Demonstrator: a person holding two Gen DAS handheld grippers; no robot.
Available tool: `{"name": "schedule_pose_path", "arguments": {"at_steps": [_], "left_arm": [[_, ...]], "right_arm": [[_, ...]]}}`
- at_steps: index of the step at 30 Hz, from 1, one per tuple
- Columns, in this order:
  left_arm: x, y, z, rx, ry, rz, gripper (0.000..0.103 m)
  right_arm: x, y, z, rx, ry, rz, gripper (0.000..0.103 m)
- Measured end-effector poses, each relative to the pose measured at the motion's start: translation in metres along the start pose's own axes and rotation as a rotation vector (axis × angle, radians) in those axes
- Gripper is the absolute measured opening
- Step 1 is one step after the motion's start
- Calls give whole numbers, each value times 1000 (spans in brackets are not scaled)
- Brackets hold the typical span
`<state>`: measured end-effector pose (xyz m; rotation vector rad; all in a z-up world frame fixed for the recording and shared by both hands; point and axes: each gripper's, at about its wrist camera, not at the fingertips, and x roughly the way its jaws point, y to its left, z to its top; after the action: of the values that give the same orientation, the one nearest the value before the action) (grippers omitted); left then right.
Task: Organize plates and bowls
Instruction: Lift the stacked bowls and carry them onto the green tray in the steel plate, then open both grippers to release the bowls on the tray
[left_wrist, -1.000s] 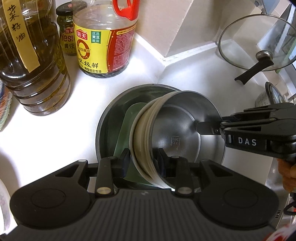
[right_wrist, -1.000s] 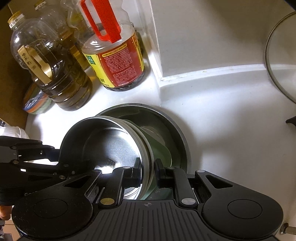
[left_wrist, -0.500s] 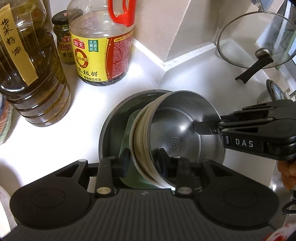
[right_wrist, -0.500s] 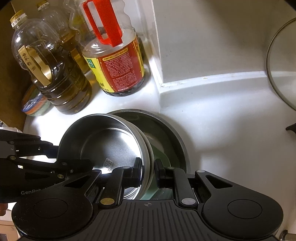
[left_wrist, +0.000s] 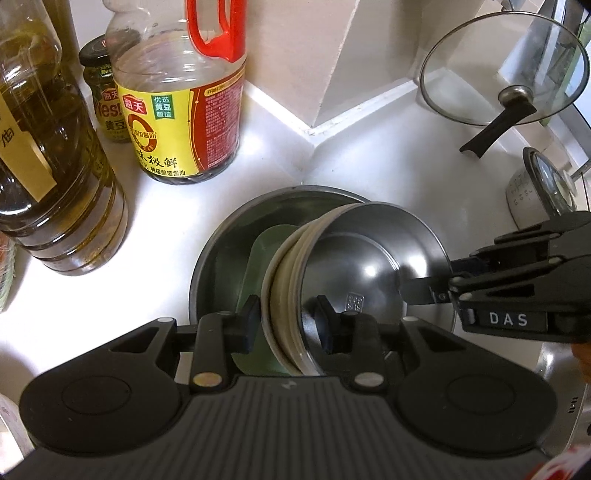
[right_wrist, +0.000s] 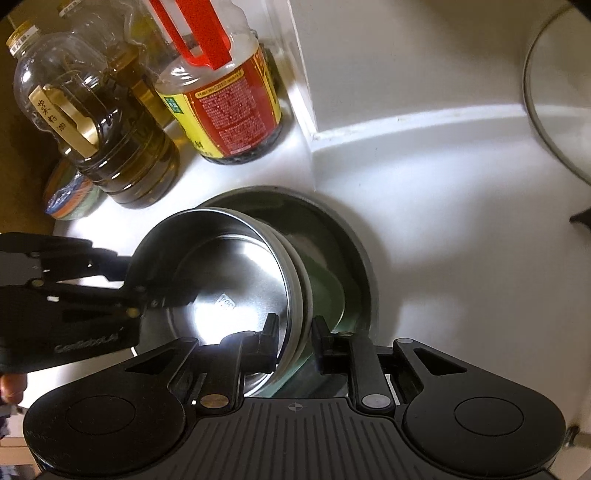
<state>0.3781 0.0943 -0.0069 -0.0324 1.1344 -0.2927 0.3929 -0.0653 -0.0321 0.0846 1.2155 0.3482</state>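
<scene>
On the white counter (left_wrist: 388, 170), just in front of the soy sauce bottle (left_wrist: 181, 122), sits a wide steel basin (left_wrist: 218, 258) with a pale green plate (left_wrist: 258, 258) lying inside it. Above the basin, tilted steeply on edge, is a stack of bowls (left_wrist: 354, 266): a shiny steel bowl with its hollow facing the right gripper's side, and cream-coloured bowl rims nested against its back. The stack's lower edge dips into the basin, over the green plate.

The left gripper (left_wrist: 286, 325) straddles the near rim of the stack, one finger behind the cream rims and the other inside the steel bowl, both pressed against it, so it is gripping the stack. The right gripper (right_wrist: 293, 341) reaches the stack from the opposite side; its fingers also stand either side of the rim, but its jaws are opening, and a small gap shows between the outer finger and the rims.

Left of the soy sauce bottle stand a big oil bottle (left_wrist: 48, 166) and a small jar (left_wrist: 105, 96). Well to the right of it, a glass lid (left_wrist: 506, 66) leans against the wall.
</scene>
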Motion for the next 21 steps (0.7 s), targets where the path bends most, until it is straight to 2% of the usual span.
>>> {"name": "schedule_pose_path", "arguments": {"at_steps": [10,19,21], "left_arm": [[-4,1,-12,-10,-8,26,27],[-4,-6,-15,-9,-35,67,26],[-8,-8,-17,-6,-44,74,33]], "right_arm": [[3,5,7,-37,-22,-23,17],[-5,8,3,-25,-101,-33,17],[-11,7,1,-16,-124,-16,19]]}}
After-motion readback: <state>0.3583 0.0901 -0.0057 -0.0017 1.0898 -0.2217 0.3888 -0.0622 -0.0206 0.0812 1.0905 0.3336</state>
